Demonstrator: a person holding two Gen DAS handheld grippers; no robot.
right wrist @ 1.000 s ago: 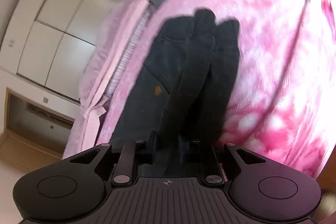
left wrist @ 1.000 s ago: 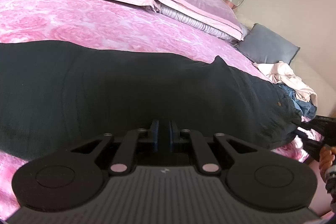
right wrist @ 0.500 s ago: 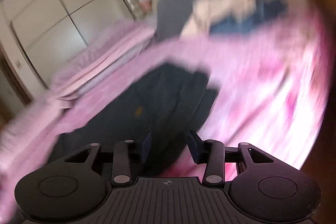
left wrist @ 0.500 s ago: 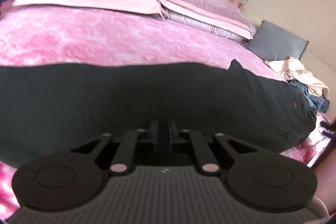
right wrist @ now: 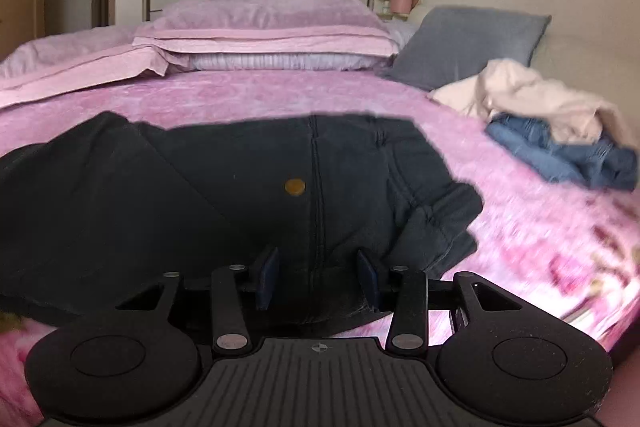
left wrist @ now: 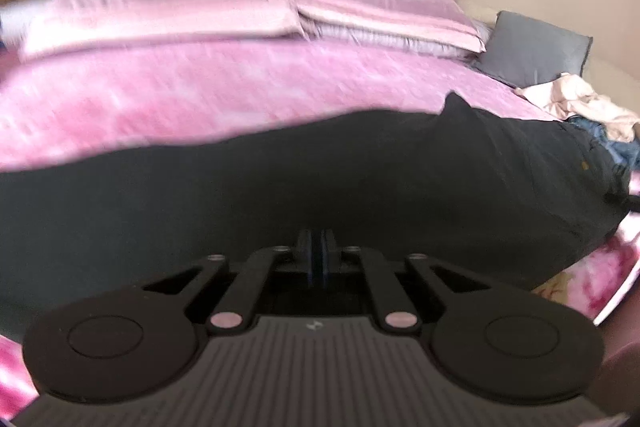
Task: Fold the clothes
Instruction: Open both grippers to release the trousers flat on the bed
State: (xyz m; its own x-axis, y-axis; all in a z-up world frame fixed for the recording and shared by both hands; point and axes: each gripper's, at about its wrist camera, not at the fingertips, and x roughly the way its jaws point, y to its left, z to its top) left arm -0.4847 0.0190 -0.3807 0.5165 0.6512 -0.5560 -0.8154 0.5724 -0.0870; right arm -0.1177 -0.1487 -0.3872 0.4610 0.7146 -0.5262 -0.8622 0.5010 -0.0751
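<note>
**Black trousers laid out, folding barely begun**

The pink bedspread stretches ahead of both grippers, and across it, directly in front of them, lie the black trousers, spread lengthwise and seemingly doubled leg on leg. The crosswise folds are left to do, and a pile of unfolded clothes waits beyond and to the right of the right gripper. That gripper stands about half open, trouser cloth between its pads but not pinched. The left gripper is closed tight, probably nipping the trousers' near edge, though blur hides the contact
</note>
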